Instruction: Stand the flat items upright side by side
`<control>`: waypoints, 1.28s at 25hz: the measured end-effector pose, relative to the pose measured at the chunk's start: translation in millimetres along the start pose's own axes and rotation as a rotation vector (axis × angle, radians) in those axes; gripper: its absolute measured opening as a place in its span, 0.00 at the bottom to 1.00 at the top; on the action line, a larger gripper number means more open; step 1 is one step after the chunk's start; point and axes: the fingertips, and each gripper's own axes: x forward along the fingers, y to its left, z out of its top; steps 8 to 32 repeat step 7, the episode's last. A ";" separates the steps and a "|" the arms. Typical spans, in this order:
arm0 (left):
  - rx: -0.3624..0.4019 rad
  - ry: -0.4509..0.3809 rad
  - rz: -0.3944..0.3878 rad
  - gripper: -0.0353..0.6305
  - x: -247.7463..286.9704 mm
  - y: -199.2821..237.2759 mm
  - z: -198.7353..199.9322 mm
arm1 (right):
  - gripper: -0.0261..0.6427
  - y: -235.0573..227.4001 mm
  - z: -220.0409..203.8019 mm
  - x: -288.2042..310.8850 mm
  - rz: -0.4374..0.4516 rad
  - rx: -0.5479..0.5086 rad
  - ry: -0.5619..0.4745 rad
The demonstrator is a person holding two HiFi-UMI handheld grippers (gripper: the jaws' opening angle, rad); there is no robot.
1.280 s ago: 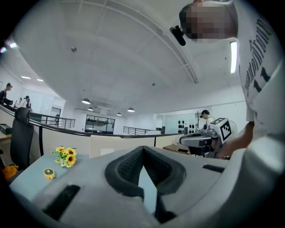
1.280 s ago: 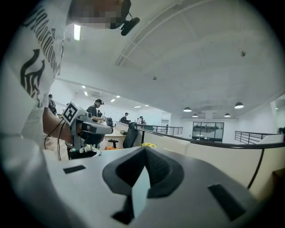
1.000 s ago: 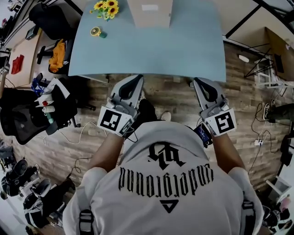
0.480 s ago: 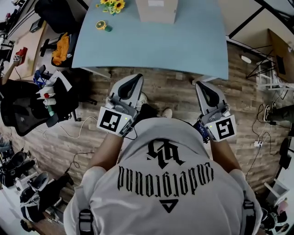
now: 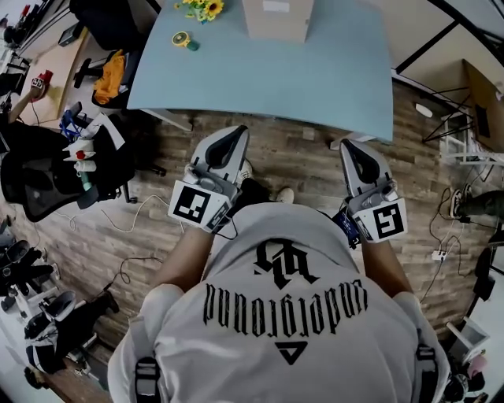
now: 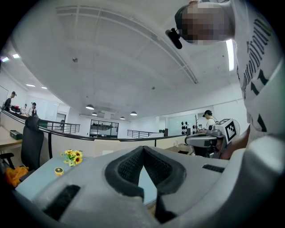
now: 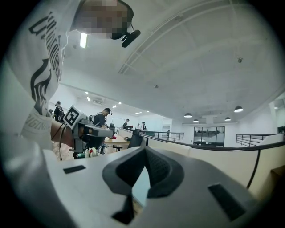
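Both tools are held shut and empty in front of the person's chest. The left tool (image 5: 233, 134) and the right tool (image 5: 347, 146) each have their jaws pressed together with nothing between them. They point forward at the near edge of the blue table (image 5: 315, 86), short of it. No flat items show in any view. The likeliest source, I'd judge, is the cardboard box (image 5: 277, 24) at the far edge, straight ahead between the tools and slightly nearer the left one. Its white label (image 5: 277, 6) is too small to read. The gothic print on the shirt (image 5: 287, 303) seems to read "underground".
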 end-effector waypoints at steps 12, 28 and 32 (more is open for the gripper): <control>-0.001 0.005 0.001 0.06 1.8 -10.3 -0.6 | 0.05 -4.0 2.3 -8.0 0.005 0.000 -0.013; -0.001 0.005 0.001 0.06 1.8 -10.3 -0.6 | 0.05 -4.0 2.3 -8.0 0.005 0.000 -0.013; -0.001 0.005 0.001 0.06 1.8 -10.3 -0.6 | 0.05 -4.0 2.3 -8.0 0.005 0.000 -0.013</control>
